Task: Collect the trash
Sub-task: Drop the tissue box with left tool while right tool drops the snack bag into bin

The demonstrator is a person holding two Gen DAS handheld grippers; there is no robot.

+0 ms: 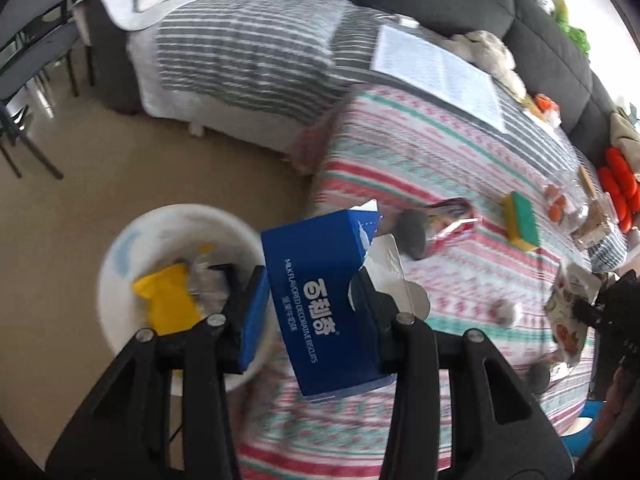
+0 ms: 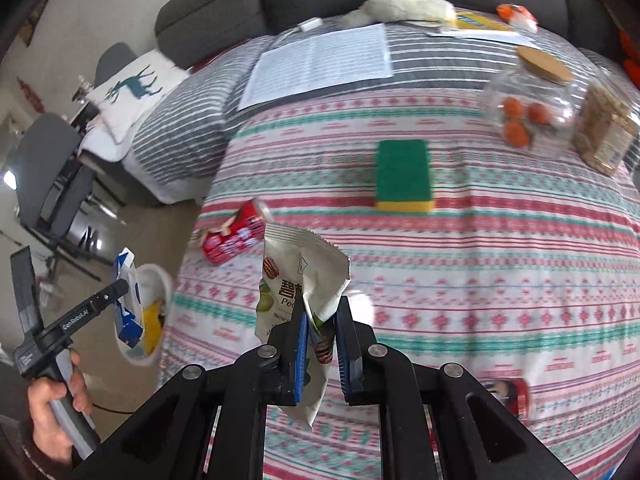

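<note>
My left gripper point(image 1: 308, 284) is shut on a blue biscuit box point(image 1: 320, 300), which hangs past the table's left edge beside a white bin point(image 1: 160, 220) on the floor. Yellow and other scraps lie in the bin. My right gripper point(image 2: 322, 306) is shut on a crumpled white snack bag point(image 2: 296, 276) above the patterned tablecloth point(image 2: 480, 280). The right wrist view also shows the blue box point(image 2: 128, 304) over the bin point(image 2: 158, 280), with a hand on the left gripper's handle. A red packet point(image 2: 234, 238) lies near the table's left edge.
On the table lie a green and yellow sponge point(image 2: 404, 174), a clear jar point(image 2: 528, 112) with orange things inside, a brown packet point(image 2: 606, 132) and a printed sheet point(image 2: 320, 60). Another red item point(image 2: 516, 394) sits near the front right. Sofa behind, chairs at left.
</note>
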